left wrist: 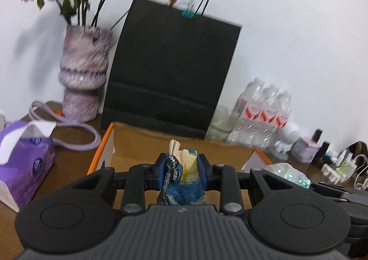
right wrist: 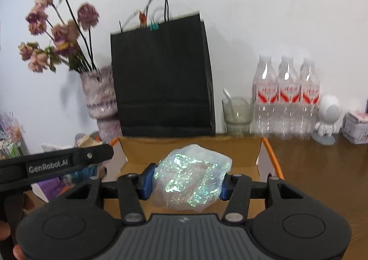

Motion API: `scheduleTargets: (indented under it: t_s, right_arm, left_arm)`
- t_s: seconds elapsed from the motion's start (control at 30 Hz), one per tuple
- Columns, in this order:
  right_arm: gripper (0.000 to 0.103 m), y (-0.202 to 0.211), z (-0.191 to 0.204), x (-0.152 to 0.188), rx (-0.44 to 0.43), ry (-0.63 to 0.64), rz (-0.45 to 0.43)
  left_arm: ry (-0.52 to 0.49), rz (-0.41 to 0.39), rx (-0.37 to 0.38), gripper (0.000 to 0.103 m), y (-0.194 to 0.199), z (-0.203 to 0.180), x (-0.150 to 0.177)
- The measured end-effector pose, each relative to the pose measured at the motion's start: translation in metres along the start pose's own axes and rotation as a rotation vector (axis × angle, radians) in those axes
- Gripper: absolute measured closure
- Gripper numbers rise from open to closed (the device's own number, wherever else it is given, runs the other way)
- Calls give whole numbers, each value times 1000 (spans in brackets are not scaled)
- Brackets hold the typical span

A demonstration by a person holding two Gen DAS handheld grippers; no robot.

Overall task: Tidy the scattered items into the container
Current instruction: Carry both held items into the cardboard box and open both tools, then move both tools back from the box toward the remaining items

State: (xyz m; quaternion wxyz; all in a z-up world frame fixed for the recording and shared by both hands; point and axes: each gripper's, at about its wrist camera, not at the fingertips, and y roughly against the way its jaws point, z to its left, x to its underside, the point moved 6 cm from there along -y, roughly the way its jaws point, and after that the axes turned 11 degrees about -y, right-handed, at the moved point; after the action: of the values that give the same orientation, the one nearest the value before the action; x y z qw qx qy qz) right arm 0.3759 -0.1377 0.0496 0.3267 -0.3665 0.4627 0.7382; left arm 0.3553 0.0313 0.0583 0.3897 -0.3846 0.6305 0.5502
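A folded fan with a blue and yellow painted print is clamped in the left claw above the open cardboard box on the table. A glittery crumpled bag is clamped in the right claw over the same box, near a black paper bag at the far side.

A plain white wall rises behind the brown wooden table.
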Motion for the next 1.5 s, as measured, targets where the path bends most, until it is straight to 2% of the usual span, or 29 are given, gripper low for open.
scheduleTargets:
  t_s: [0.13, 0.63, 0.7, 0.73, 0.77, 0.8, 0.87, 1.1, 1.5]
  right_arm:
    - [53, -12, 0, 11, 9, 14, 41]
    - [51, -13, -3, 17, 41, 27, 68]
    - [46, -13, -4, 17, 46, 26, 69]
    - [45, -14, -5, 16, 49, 29, 71]
    - [35, -14, -5, 16, 53, 34, 76]
    - [23, -14, -5, 16, 66, 43, 82]
    - [0, -14, -7, 16, 109, 75, 89]
    - [0, -10, -6, 13, 107, 89, 86]
    - [0, -11, -7, 13, 118, 86, 89]
  left_arm:
    - [-1, 38, -18, 74, -9, 4, 10]
    - [-18, 86, -13, 72, -14, -1, 18]
    - [-23, 93, -13, 62, -15, -2, 19]
    - [-25, 102, -13, 43, -15, -2, 19]
    - [-16, 115, -47, 13, -15, 0, 19]
    - [-13, 123, -67, 0, -15, 1, 19]
    - [-18, 116, -80, 0, -13, 1, 17]
    - [-54, 113, -68, 0, -11, -8, 16]
    - [-58, 111, -62, 0, -10, -11, 17]
